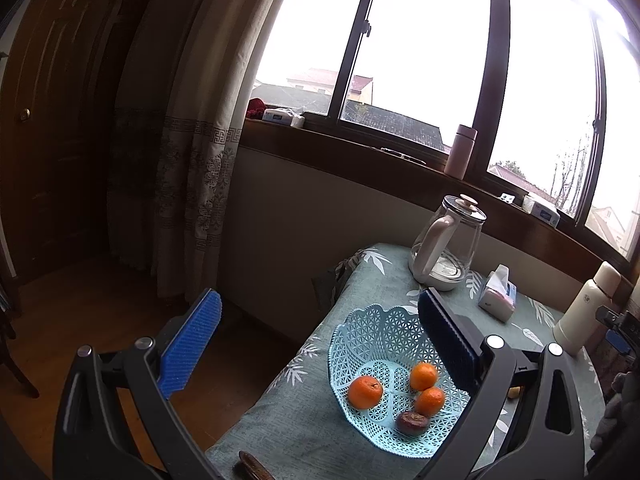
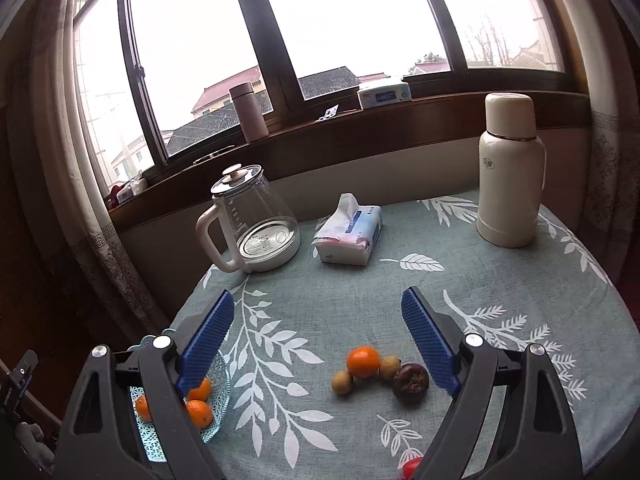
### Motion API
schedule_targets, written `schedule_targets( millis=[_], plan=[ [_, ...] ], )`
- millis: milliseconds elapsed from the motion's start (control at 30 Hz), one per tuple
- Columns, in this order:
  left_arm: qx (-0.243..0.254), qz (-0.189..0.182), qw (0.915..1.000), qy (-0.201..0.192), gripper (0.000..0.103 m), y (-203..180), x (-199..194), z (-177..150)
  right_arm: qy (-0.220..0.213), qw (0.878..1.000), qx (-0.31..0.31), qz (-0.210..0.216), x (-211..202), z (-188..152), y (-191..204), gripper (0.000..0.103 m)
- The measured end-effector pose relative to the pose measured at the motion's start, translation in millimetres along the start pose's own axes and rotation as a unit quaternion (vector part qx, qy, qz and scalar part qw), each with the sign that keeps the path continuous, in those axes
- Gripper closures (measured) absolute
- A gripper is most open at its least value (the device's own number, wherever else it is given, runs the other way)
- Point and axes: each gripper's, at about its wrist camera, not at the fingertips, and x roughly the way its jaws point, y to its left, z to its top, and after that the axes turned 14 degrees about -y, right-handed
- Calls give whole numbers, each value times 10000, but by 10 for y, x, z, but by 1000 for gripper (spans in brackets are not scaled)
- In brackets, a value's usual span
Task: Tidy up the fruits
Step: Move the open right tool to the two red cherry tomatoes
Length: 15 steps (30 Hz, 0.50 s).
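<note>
Both hand-held grippers are spread wide and empty right now. The left hand-held gripper (image 1: 320, 322) hangs above the edge of the tabletop (image 1: 280, 412), with the light blue lattice basket (image 1: 372, 336) sitting just under its right finger. Inside the basket there are three oranges (image 1: 365, 391) plus one dark purple fruit (image 1: 412, 423) near the front rim.

The right hand-held gripper (image 2: 318, 320) hovers over the leaf-print cloth with its fingers well apart, nothing between the pads. Just ahead of it, on the bare cloth, there's a little cluster: a loose orange (image 2: 363, 361), two small tan fruits (image 2: 342, 381) touching it on either side, and another dark purple one (image 2: 410, 381) just beside those. From that view the basket peeks out behind the left finger, well apart from the cluster.

Further back: a glass kettle (image 2: 256, 224), a tissue pack (image 2: 349, 232) and a cream thermos (image 2: 509, 172), all near the window.
</note>
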Motion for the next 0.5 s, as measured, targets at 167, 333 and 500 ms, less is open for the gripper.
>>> schedule_targets(
  millis=[167, 333, 500],
  plan=[
    [69, -63, 10000, 35, 3, -48, 3, -29, 79, 9994, 139, -294, -15, -24, -333, 18],
    [124, -120, 9998, 92, 3, -103, 25, -61, 183, 9981, 241, -529, -46, -95, -590, 18],
    [162, -198, 9996, 113, 3, -163, 19, -85, 335, 9969, 278, -653, -89, -228, -735, 18]
  ],
)
